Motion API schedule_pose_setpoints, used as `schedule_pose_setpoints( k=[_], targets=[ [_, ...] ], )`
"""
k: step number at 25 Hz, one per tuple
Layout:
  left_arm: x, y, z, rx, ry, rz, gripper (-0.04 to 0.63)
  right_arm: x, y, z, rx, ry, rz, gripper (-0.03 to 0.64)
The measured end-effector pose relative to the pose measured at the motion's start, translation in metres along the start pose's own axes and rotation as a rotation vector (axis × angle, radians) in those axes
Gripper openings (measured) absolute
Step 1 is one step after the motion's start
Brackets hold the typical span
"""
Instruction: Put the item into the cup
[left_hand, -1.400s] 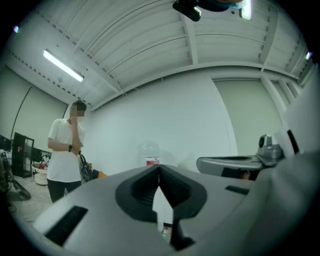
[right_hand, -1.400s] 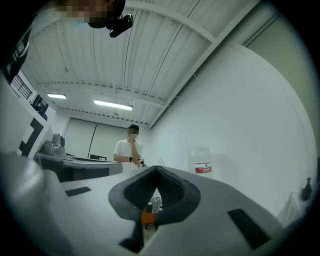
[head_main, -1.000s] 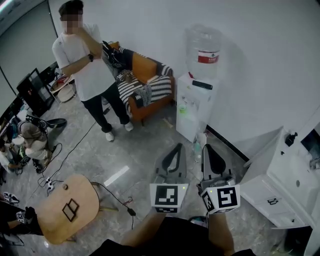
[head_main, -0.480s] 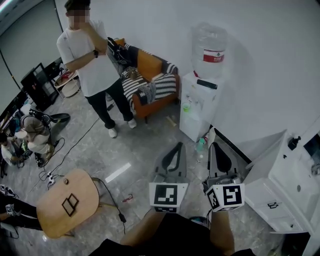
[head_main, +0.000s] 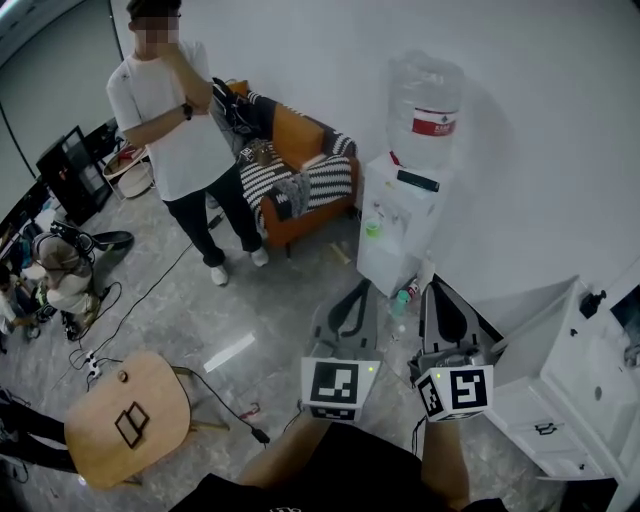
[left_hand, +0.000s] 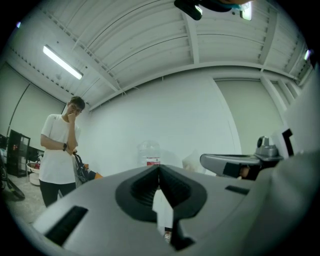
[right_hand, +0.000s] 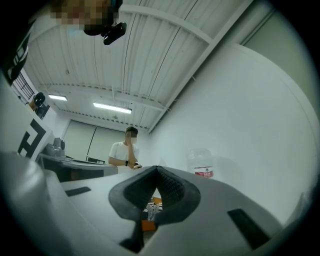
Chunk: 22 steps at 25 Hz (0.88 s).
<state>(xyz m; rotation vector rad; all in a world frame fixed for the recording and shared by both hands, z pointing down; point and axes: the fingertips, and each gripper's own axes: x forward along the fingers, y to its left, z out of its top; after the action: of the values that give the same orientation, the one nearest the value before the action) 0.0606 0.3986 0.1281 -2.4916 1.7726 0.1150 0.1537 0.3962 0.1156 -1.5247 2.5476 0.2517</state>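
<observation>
Left hand-held gripper (head_main: 356, 292), lower centre of frame: jaws shut tip to tip, nothing between them. Right hand-held gripper (head_main: 433, 290) is just beside it and the same, shut and empty. Both point out over the floor toward the water dispenser (head_main: 398, 232). Beyond are an orange sofa (head_main: 296, 130) at upper centre and a person (head_main: 170, 120) standing upper left. Neither item nor cup shows in any view, so weight, stiffness, grip point, long axis and heading cannot be judged.

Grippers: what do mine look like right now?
Left gripper and right gripper match: grey tapering shells, dark ribbed pads inside, each with a white cube bearing black square markers at the rear. Forearms are bare below a dark top.
</observation>
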Motion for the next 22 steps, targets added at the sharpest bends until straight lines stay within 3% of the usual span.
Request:
schedule_pose_setpoints(
  k=[6,10,16,22],
  targets=[
    [0.093,0.069,-0.043,-0.038,0.044,0.023,0.012,0.100,-0.031,-0.055,0.029,0.041,-0.036,0.009],
    [0.174,0.128,-0.060,0.006,0.110,0.037,0.012,0.190,-0.057,-0.081,0.062,0.089,-0.061,0.009],
    [0.289,0.199,-0.062,-0.026,0.122,-0.014,0.012,0.317,-0.080,-0.091,0.048,0.090,-0.067,0.009],
    [0.363,0.234,-0.073,-0.017,0.132,-0.063,0.012,0.391,-0.102,-0.113,0.061,0.089,-0.086,0.009]
  ],
)
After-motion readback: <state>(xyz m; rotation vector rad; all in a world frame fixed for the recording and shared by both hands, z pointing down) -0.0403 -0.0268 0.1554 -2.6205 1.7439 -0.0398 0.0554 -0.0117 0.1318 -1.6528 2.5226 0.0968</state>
